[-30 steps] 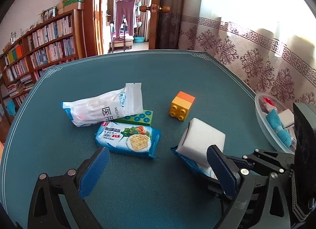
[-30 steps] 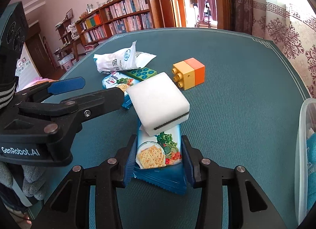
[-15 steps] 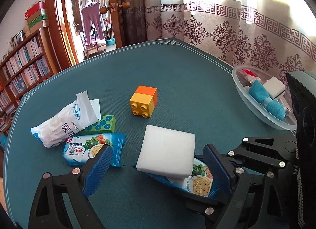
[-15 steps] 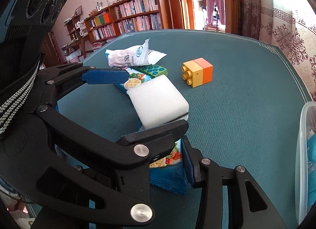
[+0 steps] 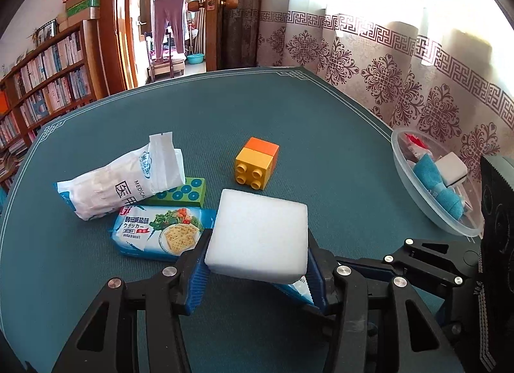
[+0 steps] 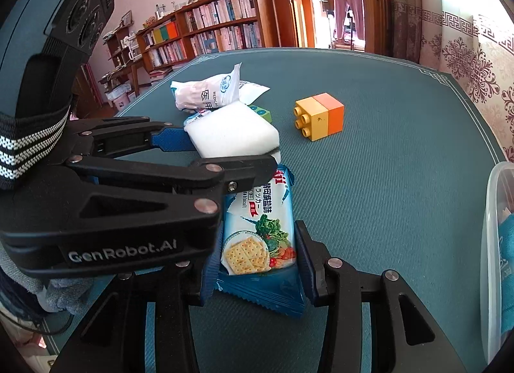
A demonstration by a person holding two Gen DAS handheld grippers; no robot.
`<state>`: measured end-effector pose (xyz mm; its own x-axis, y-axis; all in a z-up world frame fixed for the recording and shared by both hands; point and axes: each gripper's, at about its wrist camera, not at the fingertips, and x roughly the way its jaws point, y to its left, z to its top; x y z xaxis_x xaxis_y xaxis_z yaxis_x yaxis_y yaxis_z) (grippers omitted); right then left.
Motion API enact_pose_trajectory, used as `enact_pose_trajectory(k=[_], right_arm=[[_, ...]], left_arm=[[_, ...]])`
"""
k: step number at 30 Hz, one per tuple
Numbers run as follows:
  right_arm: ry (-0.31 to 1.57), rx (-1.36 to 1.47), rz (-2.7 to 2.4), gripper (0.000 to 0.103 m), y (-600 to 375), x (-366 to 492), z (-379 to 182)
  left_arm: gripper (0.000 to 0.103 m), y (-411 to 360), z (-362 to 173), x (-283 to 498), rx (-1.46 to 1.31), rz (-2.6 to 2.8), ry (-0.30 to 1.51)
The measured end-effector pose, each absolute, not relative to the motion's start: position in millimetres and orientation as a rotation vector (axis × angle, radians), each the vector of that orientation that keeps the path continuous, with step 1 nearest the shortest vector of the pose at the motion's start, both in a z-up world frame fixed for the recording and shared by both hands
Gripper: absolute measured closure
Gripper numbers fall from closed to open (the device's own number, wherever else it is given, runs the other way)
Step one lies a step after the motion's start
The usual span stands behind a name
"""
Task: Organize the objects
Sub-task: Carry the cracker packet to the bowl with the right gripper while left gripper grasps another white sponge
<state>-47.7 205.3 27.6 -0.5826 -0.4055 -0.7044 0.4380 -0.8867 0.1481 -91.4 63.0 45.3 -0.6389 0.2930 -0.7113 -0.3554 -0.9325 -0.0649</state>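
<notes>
While it rested across the top of a cracker packet (image 6: 257, 231), the white sponge block (image 5: 257, 238) was held between the blue pads of the left tongs (image 5: 257, 273), which were closed onto its two side faces. It was judged to be light and soft, likely to dent under a hard squeeze but unlikely to slip against the ribbed pads; a grip on the flat sides, as seen, was thought the best hold. The packet beneath was pinched at its near end by the right tongs (image 6: 257, 263), closed narrowly on the crinkled film, which was judged slick and the crackers inside brittle, so a gentle hold near the sealed edge was considered wise. A second cracker packet (image 5: 157, 233) lay flat on the teal counter (image 5: 321, 135) just to the left, touching a green dotted block (image 5: 181, 193) and a white medical bag (image 5: 119, 185) propped over it. A yellow and orange brick (image 5: 257, 167) stood a little beyond the sponge. Off to the right, a clear plastic bowl (image 5: 414, 193) was seen holding a blue cloth and other small items, and was judged the likely destination.
</notes>
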Motion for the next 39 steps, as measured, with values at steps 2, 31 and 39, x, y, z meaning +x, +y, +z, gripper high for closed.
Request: enact_pose_trajectory(k=[2,31,39], right_arm=[[0.051,1.072,-2.443,0.059,207.1,-45.6,27.4],[-0.097,1.040,-2.631,0.059,279.1,-8.5,56.3],[-0.163,1.013,-2.744,0.059,318.3,6.2,69.6]], left_arm=[[0.048,57.4,48.1,-91.5,-1.082,2.586,0.096],[0.048,73.6,39.0,-78.5,-1.087,2.633,0.148],[0.048,88.6,38.2,-74.0,-1.083,2.603,0.176]])
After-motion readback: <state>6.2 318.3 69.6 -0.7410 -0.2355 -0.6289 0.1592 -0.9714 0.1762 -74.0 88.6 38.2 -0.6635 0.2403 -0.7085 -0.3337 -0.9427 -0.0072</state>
